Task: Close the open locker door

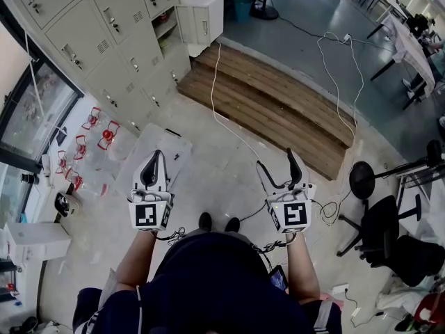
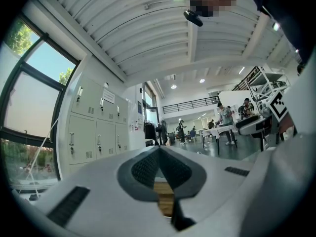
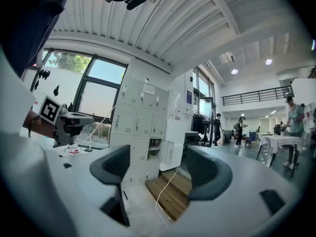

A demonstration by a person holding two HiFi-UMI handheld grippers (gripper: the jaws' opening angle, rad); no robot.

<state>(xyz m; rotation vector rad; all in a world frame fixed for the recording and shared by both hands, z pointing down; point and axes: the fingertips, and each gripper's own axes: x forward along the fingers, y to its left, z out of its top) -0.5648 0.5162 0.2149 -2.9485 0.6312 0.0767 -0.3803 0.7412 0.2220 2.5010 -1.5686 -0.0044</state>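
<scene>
Open locker door juts at locker bank's far end, well apart from both grippers. Right gripper spread, empty; left gripper pressed together (holds nothing). Approach, push door's outer face squarely.

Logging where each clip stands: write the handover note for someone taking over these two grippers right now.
Left gripper: shut, empty.
Right gripper: open, nothing between its jaws.
Both are held out in front of the person, well short of the lockers.
Open locker door: swung out at the far end of the locker bank, beside the wooden platform.
Done: nothing yet; the door is untouched.
Left: walk over, mind the white cable on the floor, push the door shut.
</scene>
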